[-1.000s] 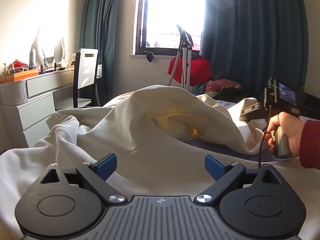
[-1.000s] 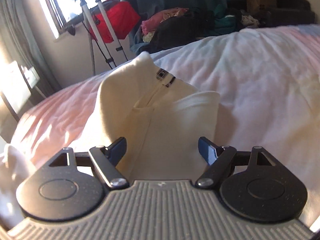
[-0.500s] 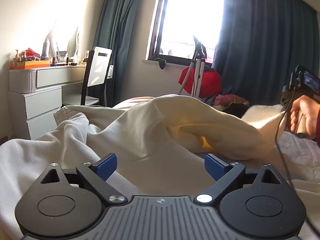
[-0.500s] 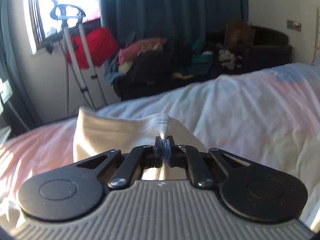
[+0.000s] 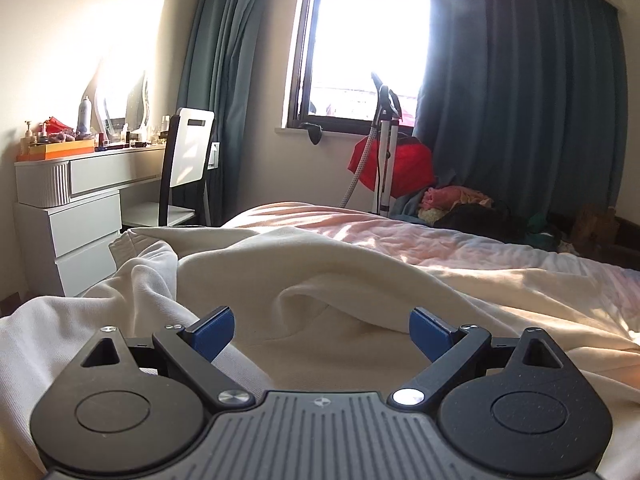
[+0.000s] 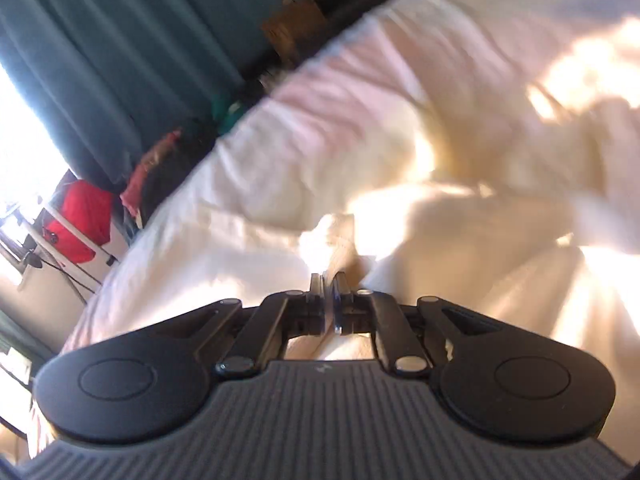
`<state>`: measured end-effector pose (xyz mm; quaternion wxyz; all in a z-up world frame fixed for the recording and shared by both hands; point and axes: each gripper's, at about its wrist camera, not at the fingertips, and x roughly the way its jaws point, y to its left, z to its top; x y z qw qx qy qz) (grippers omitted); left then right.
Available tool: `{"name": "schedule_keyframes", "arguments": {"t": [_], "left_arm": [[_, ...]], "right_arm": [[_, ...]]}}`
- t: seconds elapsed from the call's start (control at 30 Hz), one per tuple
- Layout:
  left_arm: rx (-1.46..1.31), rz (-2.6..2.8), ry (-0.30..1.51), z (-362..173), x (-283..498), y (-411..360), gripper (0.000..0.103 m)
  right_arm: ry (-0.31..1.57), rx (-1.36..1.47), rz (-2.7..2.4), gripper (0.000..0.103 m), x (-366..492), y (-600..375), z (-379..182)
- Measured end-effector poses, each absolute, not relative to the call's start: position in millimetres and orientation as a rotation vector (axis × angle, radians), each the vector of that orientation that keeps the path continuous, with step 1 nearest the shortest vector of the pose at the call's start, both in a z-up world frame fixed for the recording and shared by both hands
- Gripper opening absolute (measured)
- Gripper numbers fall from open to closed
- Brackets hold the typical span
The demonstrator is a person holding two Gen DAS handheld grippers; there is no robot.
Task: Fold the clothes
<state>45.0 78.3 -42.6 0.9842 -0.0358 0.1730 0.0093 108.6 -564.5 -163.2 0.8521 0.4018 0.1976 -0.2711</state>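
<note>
Cream garment point(image 6: 336, 236) pinched in right gripper point(image 6: 329, 280), over bed point(image 6: 248, 184).

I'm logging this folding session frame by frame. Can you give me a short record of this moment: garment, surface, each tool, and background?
garment: cream garment, rumpled, spread over the bed
surface: bed with pale pink cover
left tool: open, nothing between the pads, over the cloth
right tool: shut on a pinch of the cream garment; view blurred
background: window, dark curtain, white dresser
</note>
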Motion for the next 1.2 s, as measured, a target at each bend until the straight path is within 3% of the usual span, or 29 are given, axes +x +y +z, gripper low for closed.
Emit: {"name": "schedule_keyframes", "arguments": {"t": [0.3,0.43,0.47,0.6,0.63,0.67,0.77,0.97,1.2], "left_arm": [[-0.044,0.014,0.381,-49.4,44.4,75.1,0.096],[-0.016,0.007,0.401,-55.3,46.1,71.2,0.096],[-0.008,0.003,0.403,-56.4,46.8,69.5,0.096],[0.028,-0.008,0.415,-61.3,50.1,62.2,0.096],[0.032,-0.011,0.419,-62.4,51.2,60.9,0.096],[0.035,-0.013,0.422,-63.4,52.3,59.7,0.096],[0.044,-0.023,0.425,-64.6,53.6,55.7,0.096],[0.072,-0.058,0.406,-60.2,50.2,47.6,0.096],[0.129,-0.098,0.396,-62.3,48.4,34.0,0.096]], "right_arm": [[0.41,0.931,-0.467,0.015,110.7,-567.9,-165.6],[0.39,1.016,-0.371,0.038,121.8,-581.9,-171.2],[0.389,1.028,-0.359,0.04,125.4,-585.0,-171.2],[0.429,1.016,-0.372,0.037,141.6,-591.6,-172.5],[0.47,0.978,-0.382,0.022,147.8,-591.5,-172.2],[0.522,0.924,-0.393,0.014,155.6,-591.0,-171.4],[0.569,0.795,-0.407,0.009,166.6,-586.1,-161.5],[0.349,0.629,-0.541,0.008,150.4,-589.2,-117.9],[0.458,0.673,-0.628,0.009,137.8,-621.4,-160.7]]}}
